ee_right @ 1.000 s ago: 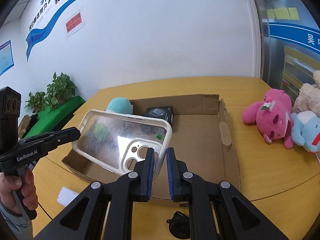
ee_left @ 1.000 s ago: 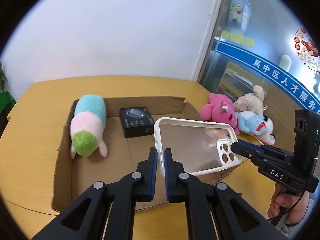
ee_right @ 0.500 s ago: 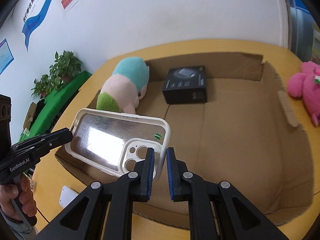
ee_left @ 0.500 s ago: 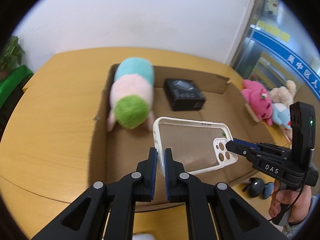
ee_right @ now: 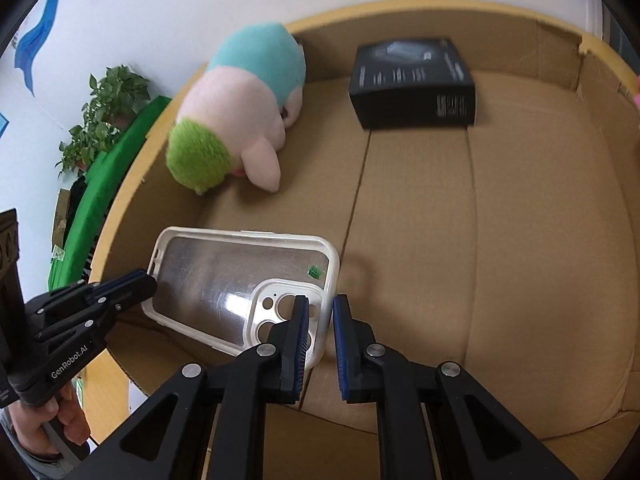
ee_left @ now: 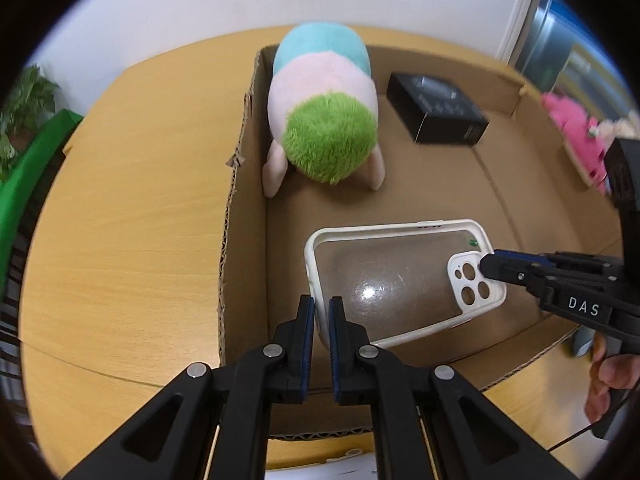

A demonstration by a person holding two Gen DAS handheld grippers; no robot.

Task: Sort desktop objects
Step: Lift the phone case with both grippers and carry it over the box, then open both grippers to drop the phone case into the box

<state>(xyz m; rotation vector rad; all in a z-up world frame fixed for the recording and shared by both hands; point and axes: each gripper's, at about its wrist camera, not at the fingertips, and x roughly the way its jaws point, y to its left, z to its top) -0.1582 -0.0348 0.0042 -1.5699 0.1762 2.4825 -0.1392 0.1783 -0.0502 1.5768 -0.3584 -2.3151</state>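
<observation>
A clear phone case with a white rim hangs low over the floor of the open cardboard box. My left gripper is shut on its plain end. My right gripper is shut on the camera-cutout end of the case. In the left wrist view the right gripper comes in from the right. In the right wrist view the left gripper comes in from the left. The case is held roughly flat near the box's front left corner.
In the box lie a teal, pink and green plush toy at the back left and a black carton at the back. Pink plush toys sit on the wooden table right of the box. Green plants stand beyond the table's left edge.
Both grippers have carried the case forward and down, from above the box's front edge to low inside the box. Both grips are unchanged.
</observation>
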